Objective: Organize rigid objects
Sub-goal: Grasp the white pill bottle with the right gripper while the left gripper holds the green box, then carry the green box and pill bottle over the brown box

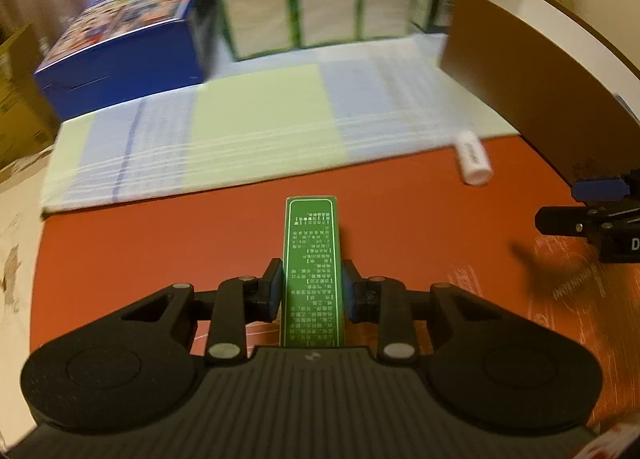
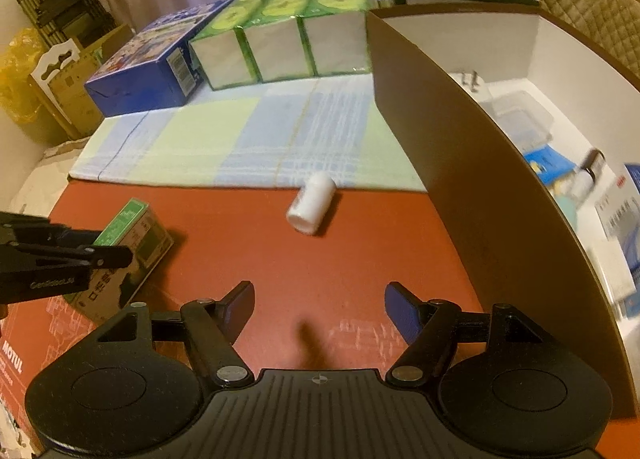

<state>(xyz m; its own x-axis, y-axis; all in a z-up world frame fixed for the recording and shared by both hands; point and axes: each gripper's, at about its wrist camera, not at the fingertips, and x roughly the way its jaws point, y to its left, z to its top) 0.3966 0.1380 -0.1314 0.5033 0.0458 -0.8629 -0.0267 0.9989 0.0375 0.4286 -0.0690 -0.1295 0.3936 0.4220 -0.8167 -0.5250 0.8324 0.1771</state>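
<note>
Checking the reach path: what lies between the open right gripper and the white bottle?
Only bare red mat, seen in the right wrist view, separates right gripper from white bottle.

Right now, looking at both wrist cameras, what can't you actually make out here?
- Printing on the green box in the left gripper: too small and blurred, left wrist view.
- Label on the white bottle: too blurred in both views.
- Contents of the white-lined bin: its brown wall hides them in the left view; motion-blurred and edge-cropped in the right.
- Right gripper: open, holding nothing.
</note>
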